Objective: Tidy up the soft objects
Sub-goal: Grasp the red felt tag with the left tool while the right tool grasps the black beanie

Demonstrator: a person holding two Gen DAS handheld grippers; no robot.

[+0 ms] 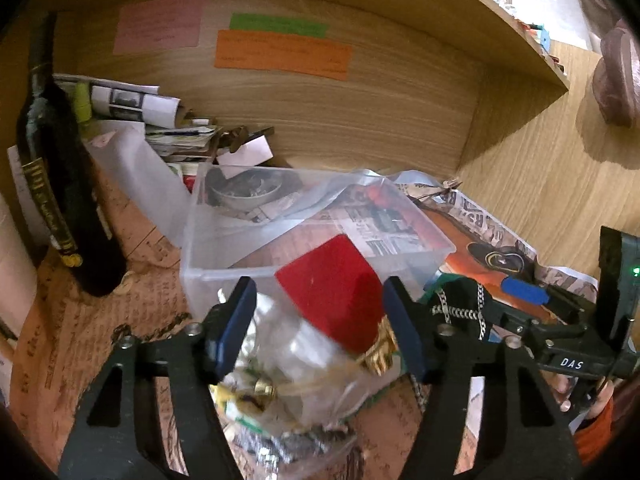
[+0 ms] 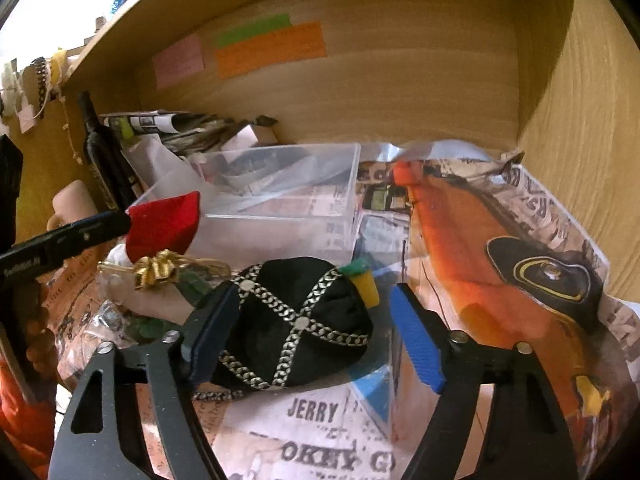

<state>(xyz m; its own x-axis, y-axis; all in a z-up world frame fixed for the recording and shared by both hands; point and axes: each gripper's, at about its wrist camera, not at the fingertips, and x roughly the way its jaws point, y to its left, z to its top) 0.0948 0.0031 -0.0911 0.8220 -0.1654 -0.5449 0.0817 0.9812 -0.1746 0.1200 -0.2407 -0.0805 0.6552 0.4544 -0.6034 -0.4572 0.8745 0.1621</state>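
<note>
Grab stage for me: left tongs (image 1: 320,316) half-spread around the red velvet pouch with gold bow (image 1: 332,288), right tongs (image 2: 312,332) likewise around the black chain-trimmed cushion (image 2: 296,324) on the newspapered table (image 2: 320,432). Neither looks pinched yet; next I squeeze, then lift toward the clear plastic box (image 2: 280,184).

A wooden desk (image 1: 540,168) is carrying printed newspaper sheets (image 2: 320,432) that are covering most of it. A clear box (image 1: 320,232), a dark bottle (image 1: 60,200) and a black pouch (image 2: 296,320) are lying on the paper.
</note>
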